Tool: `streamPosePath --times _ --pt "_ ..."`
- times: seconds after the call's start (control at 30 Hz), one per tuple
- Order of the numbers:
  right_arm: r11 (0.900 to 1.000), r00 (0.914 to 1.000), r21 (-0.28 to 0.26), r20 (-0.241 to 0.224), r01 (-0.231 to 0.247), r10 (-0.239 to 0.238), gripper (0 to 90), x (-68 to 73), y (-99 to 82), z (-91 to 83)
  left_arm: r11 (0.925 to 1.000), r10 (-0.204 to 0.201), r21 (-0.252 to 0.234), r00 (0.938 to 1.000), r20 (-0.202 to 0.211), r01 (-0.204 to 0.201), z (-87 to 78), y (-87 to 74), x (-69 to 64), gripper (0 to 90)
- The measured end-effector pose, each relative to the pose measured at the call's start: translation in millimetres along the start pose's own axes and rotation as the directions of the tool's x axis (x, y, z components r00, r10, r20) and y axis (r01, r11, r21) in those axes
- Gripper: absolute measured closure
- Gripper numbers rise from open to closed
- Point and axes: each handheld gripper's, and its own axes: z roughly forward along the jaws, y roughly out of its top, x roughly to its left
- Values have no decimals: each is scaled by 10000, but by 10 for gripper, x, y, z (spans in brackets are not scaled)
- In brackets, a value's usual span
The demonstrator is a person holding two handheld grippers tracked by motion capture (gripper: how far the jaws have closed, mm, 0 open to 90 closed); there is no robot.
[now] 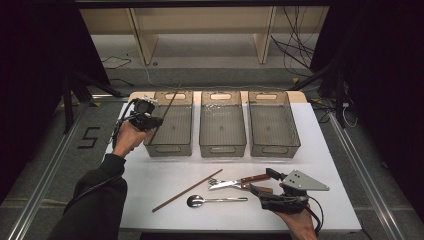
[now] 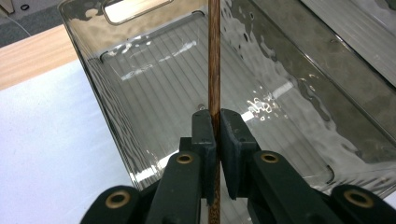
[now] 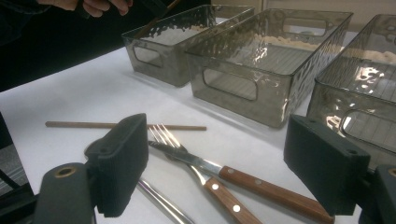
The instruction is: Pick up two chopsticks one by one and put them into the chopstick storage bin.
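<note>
The left gripper (image 1: pixel 150 120), at the left of the high view, has its jaws pinching a thin brown wooden chopstick (image 2: pixel 214 65) that slants over the leftmost clear smoky plastic bin (image 1: pixel 170 127). At the lower right, the right gripper (image 1: pixel 260 182) has its jaws spread wide, holding nothing, just beside a wooden-handled knife (image 1: pixel 240 183) and wooden-handled fork (image 3: pixel 205 179). A second brown chopstick (image 1: pixel 187 190) and a steel spoon (image 1: pixel 215 200) lie on the white counter (image 1: pixel 325 150) near them. Two more clear bins (image 1: pixel 222 125) stand in a row beside the first. Beyond are grey floor, cables and a pale wooden shelf frame (image 1: pixel 145 40). A black "5" (image 1: pixel 89 137) is marked on the floor at left.
</note>
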Motion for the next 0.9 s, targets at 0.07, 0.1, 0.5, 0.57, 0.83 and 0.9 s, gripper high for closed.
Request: streamPosePath --times 0.07,0.1,0.5,0.57,0.83,0.9 --pt "10000 10000 0 2 1 -1 228 0 0 0 10000 -47 78 10000 -7 47 13 -7 -3 841" --pt "10000 10000 -3 -14 -9 9 228 0 -1 2 9999 -45 130 10000 14 45 19 -11 -5 841" --pt "10000 10000 33 -6 -28 28 228 3 -3 1 9962 -346 790 9993 -138 356 172 -79 21 838" --pt "10000 10000 28 -9 -20 20 228 4 -2 1 9960 -347 819 9992 -198 362 193 -96 29 837" --pt "10000 10000 39 -2 -27 27 228 2 -3 5 9941 -533 924 9979 -364 565 237 -120 49 791" --pt "10000 10000 5 -20 -78 78 229 -2 -5 6 9947 -667 752 9970 -405 696 221 -114 50 773"
